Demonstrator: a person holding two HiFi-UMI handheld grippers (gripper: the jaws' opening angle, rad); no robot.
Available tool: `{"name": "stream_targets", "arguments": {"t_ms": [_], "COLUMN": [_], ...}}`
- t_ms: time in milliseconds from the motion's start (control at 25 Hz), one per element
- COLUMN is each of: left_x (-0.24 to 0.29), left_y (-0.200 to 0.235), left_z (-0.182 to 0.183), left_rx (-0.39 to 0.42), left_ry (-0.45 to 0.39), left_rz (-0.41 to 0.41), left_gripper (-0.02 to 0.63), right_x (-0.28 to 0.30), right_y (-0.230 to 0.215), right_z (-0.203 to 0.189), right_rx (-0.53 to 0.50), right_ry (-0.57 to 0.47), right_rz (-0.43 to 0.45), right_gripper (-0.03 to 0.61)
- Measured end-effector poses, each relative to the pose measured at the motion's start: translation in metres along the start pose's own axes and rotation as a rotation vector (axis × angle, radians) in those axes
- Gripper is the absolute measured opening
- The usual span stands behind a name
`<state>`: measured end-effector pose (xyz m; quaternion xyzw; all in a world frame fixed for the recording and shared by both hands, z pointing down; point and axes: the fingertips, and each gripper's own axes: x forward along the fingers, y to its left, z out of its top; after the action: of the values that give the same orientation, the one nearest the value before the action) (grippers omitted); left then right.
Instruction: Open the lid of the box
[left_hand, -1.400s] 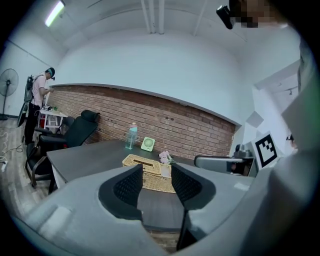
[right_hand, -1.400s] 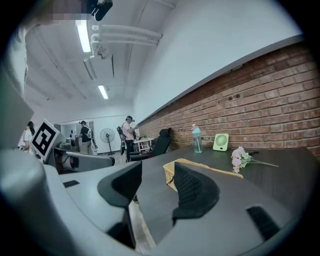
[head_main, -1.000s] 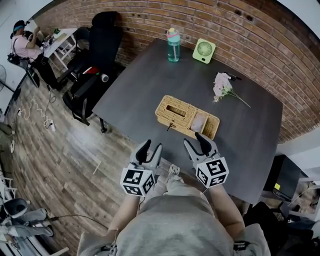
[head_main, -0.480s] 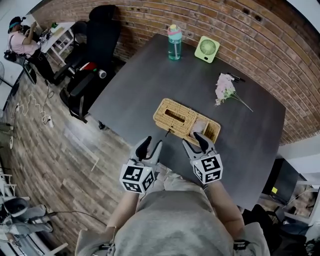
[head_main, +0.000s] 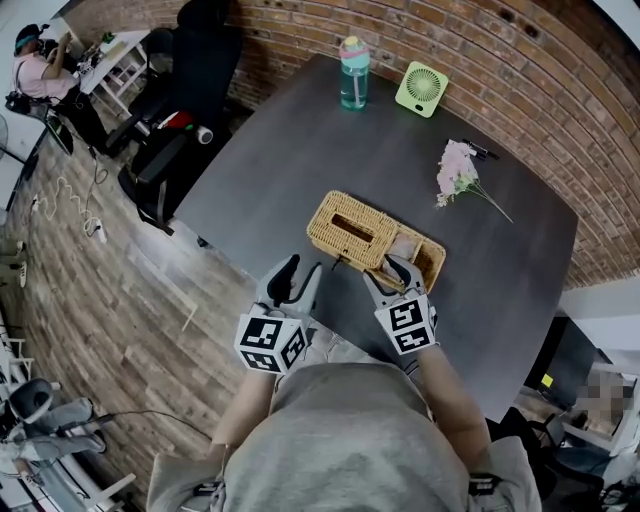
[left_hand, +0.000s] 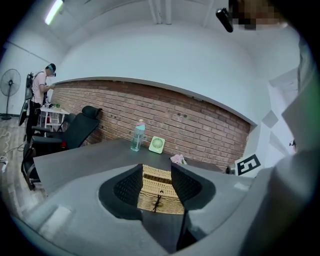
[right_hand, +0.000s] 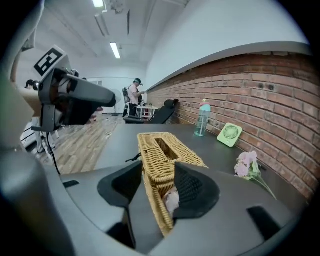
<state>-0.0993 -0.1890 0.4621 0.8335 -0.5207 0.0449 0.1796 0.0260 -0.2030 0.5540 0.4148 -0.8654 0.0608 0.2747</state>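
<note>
- The box (head_main: 372, 237) is a long woven basket box. It stands on the dark table (head_main: 290, 160), near the edge on the person's side.
- Its lid (head_main: 350, 224), which has a narrow slot in the top, covers the left part of the box. The right end is uncovered, and something pale lies inside there.
- A small dark cord (head_main: 338, 262) hangs at the front wall of the box.
- The right gripper (head_main: 388, 272) is at the near side of the box, at its right part. Its jaws are wide apart. In the right gripper view, the woven wall and the end of the lid stand between them, but the jaws do not close on anything.
- The left gripper (head_main: 300, 271) is at the table's edge, apart from the box. Its jaws are also apart and hold nothing; the box shows farther off through the gap.
- At the far side of the table stand a teal bottle (head_main: 351, 72) and a small green fan (head_main: 421, 89). Pink flowers (head_main: 457, 170) lie to the right.
</note>
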Motion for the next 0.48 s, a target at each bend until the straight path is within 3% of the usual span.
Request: {"name": "stream_targets", "arguments": {"t_ms": [480], "left_x": [0.004], "left_y": [0.013], "left_z": [0.002], "left_rx": [-0.006], "left_ry": [0.000], "left_rz": [0.017], "left_gripper": [0.183], "right_x": [0.020], "right_y": [-0.002], "right_z": [-0.016], "right_rx": [-0.151], "right_ry": [0.105], "right_rz": [-0.045], "right_gripper": [0.202]}}
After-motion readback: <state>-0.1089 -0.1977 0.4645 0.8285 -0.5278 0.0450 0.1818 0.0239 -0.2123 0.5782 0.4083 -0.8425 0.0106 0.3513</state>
